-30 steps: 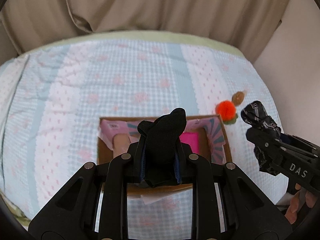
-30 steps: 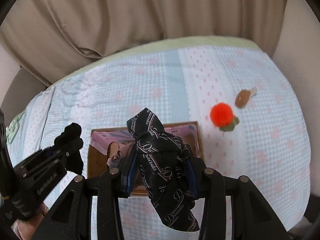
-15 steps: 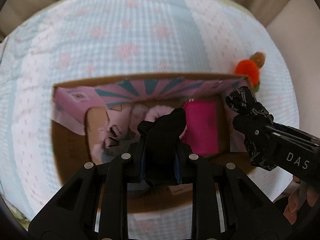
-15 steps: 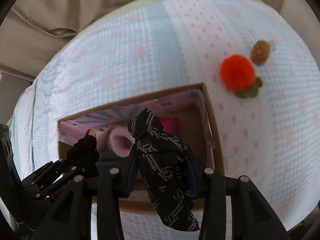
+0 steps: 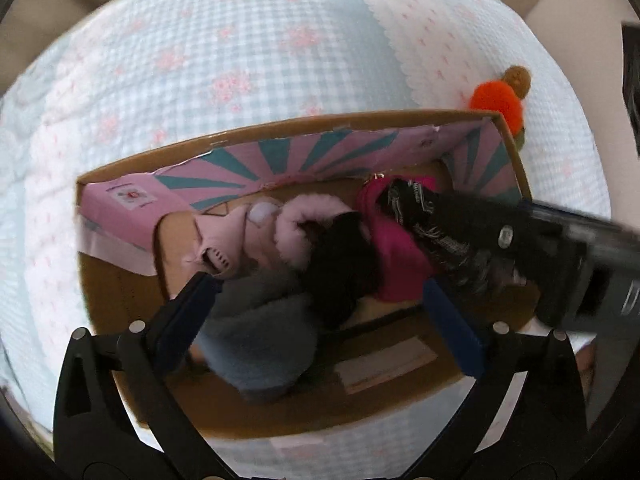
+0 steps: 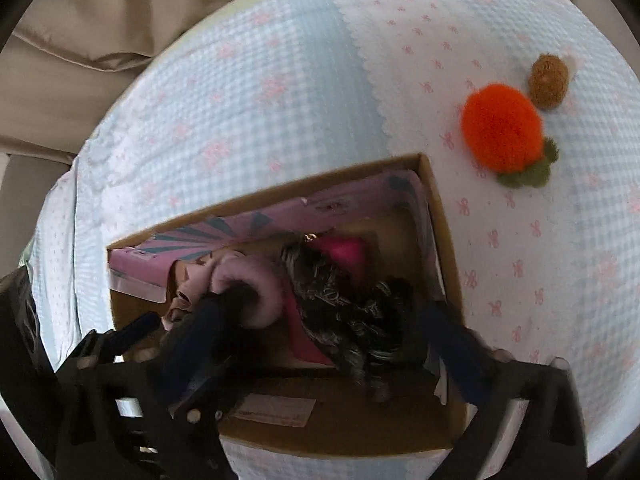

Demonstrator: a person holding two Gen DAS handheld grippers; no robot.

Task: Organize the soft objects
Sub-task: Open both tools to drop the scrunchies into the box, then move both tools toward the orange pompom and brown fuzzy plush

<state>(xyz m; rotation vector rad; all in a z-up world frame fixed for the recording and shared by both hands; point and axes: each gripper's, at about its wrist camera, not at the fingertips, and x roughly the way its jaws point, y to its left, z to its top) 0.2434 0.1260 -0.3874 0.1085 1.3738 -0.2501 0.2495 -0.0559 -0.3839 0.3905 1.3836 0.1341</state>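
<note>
An open cardboard box with a pink and teal lining lies on the bed. My left gripper hangs over it, jaws opening wide. A plain black soft piece lies loose in the box between the fingers, clear of both pads. My right gripper is also opening over the box. The black cloth with white lettering drops between its fingers onto a magenta item. A pink fluffy piece and a grey-blue fuzzy one also lie inside.
An orange pompom toy with green leaves and a small brown ball rest on the checked blue and white bedspread, right of the box. Beige curtain folds hang behind the bed.
Both grippers sank toward the box and tipped downward. Both opened wide: the black piece left the left fingers, and the lettered cloth left the right fingers, both landing in the box.
</note>
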